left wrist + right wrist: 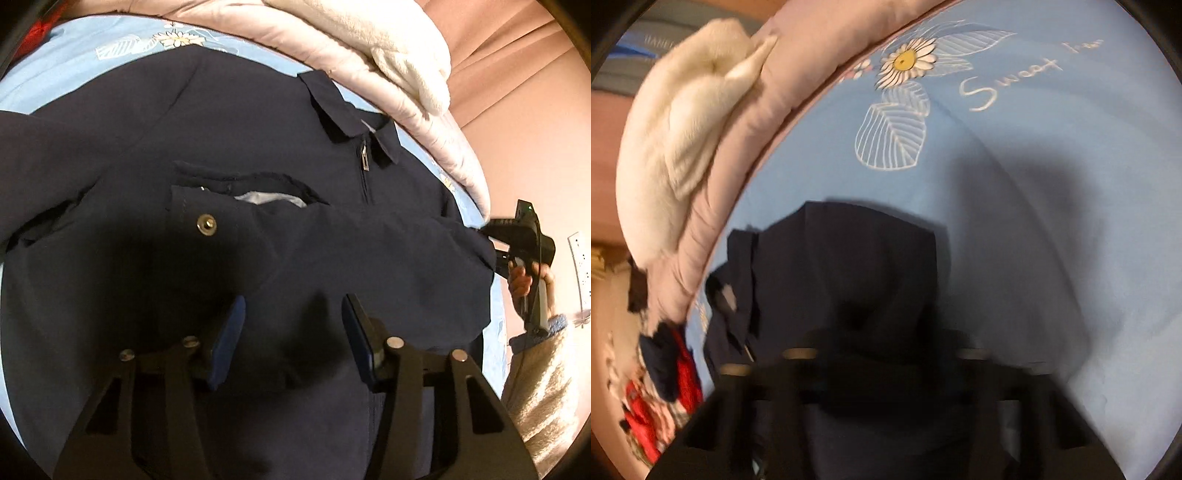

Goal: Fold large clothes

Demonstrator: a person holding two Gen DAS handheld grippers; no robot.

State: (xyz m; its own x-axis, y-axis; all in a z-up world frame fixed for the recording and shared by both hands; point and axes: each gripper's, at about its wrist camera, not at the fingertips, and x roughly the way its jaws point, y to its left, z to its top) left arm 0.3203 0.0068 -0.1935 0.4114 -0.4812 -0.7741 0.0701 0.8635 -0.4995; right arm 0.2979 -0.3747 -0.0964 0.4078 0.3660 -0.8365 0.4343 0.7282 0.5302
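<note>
A large navy jacket (258, 147) with a collar and front zipper lies spread on a blue floral bedsheet (74, 66). One sleeve with a brass snap (207, 223) is folded across the chest. My left gripper (293, 332) is open just above the jacket, blue pads apart, holding nothing. My right gripper (495, 240) is at the jacket's right edge, shut on the navy fabric. In the blurred right wrist view, navy jacket fabric (857, 266) drapes over the gripper (882, 354) and hides its fingertips.
A pink quilt (424, 110) with a cream fleece blanket (388, 40) on it lies along the far side of the bed. Red and dark clothes (665, 387) are piled past the sheet's edge. The sheet (1052, 221) extends to the right.
</note>
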